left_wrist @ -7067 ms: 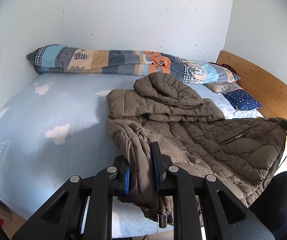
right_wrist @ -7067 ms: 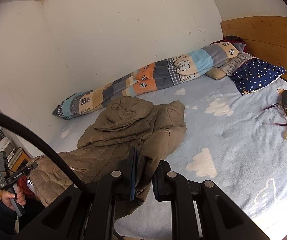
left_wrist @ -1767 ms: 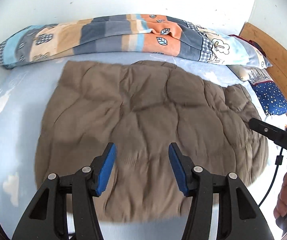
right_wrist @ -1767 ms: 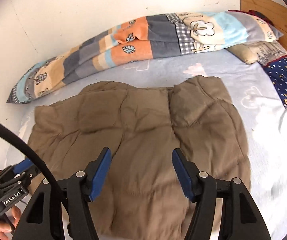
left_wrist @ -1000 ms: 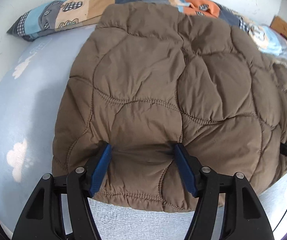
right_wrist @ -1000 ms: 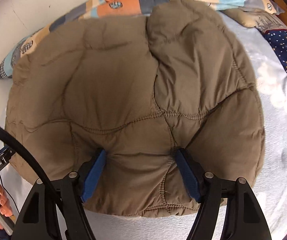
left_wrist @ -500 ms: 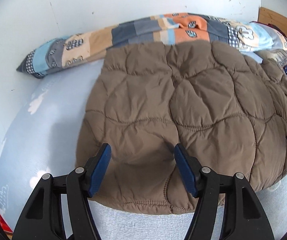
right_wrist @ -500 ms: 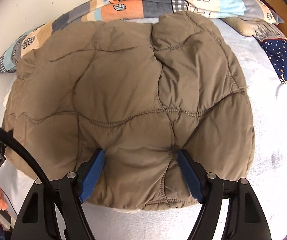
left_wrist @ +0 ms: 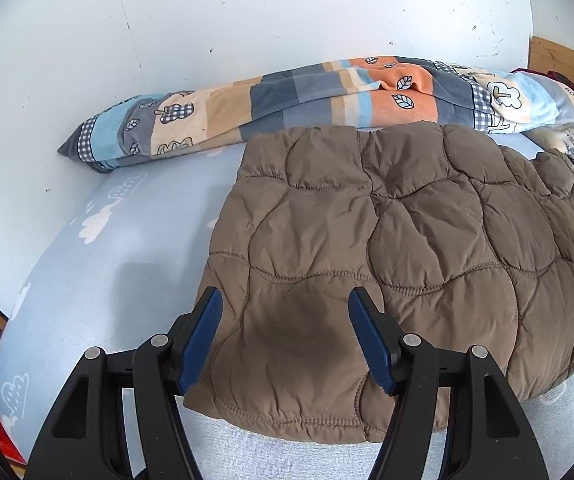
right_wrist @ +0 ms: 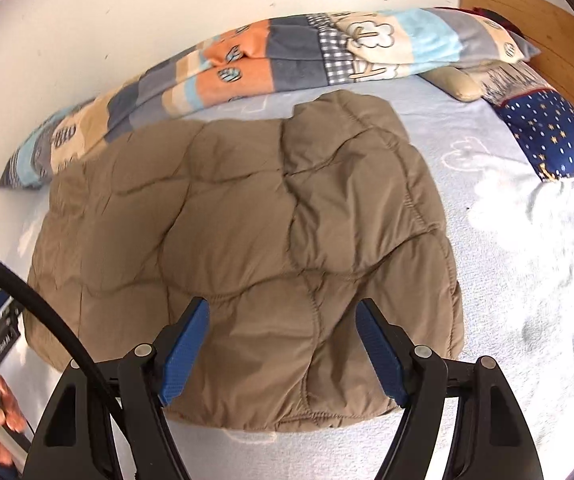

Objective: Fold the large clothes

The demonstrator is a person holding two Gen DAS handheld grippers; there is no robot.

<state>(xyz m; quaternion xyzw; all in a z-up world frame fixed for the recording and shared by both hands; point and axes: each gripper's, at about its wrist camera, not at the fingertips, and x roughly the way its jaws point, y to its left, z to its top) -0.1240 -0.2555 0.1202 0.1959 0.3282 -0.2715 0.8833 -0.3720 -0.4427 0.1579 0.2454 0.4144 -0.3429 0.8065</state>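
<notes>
Both hand-held grippers are hovering wide, nothing between the blue pads. Left hand-held gripper (left_wrist: 285, 334) is sitting over the near left corner of the folded brown quilted jacket (left_wrist: 399, 256); right hand-held gripper (right_wrist: 283, 346) is over its near right part. Jacket is lying flat on the blue cloud-print bed (left_wrist: 87, 280), near hem just inside the front edge, far edge close beside the patchwork blanket roll (left_wrist: 327, 96) along the wall.

Bright daylight, overexposed glare on the blue sheet (right_wrist: 527, 216) at right, fisheye-curved edges, slight blur.
</notes>
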